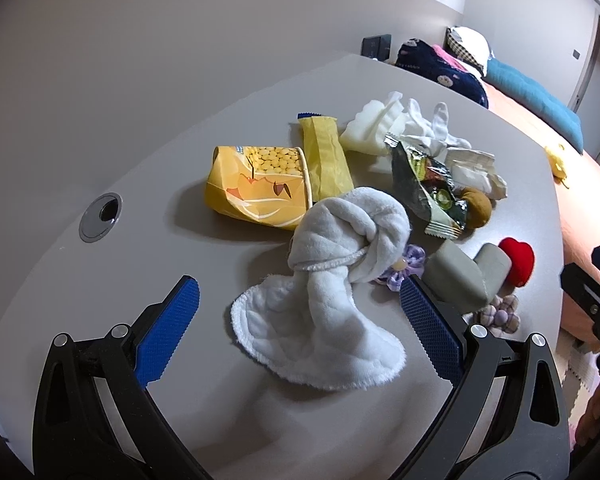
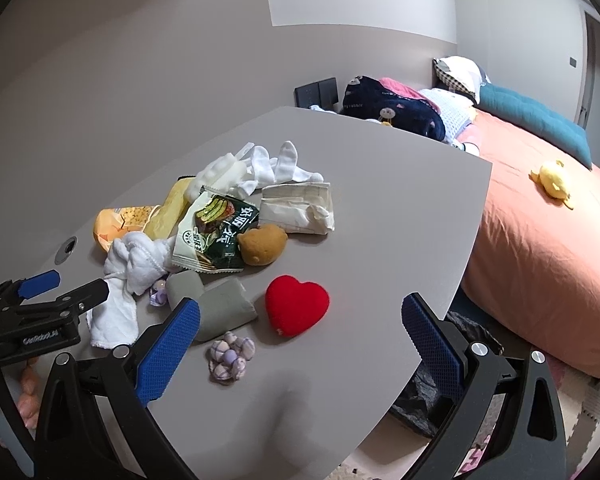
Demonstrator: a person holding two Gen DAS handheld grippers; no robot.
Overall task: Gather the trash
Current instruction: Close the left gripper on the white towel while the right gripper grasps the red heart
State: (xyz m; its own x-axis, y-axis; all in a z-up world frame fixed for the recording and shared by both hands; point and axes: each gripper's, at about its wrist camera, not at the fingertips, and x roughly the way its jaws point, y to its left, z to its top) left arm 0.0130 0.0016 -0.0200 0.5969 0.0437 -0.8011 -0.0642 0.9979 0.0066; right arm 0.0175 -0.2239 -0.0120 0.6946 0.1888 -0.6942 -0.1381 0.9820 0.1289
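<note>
You see the trash grouped mid-surface (image 2: 380,240). A yellow snack bag (image 1: 256,188) printed with round pieces lies on its side, touching a crumpled plain yellow wrapper (image 1: 326,156) on its right. A dark green snack packet (image 2: 214,236), torn open, lies flat beside a brown plush. A crumpled white paper wrapper (image 2: 298,208) lies just behind it, folded and creased.

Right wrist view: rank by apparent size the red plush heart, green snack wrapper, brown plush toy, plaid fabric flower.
1. Green snack wrapper, largest.
2. Red plush heart, a bit smaller, though nearer the camera, so the true gap is likely wider.
3. Brown plush toy.
4. Plaid fabric flower: close to the toy in apparent size and nearest the camera, so this order is unsure.
</note>
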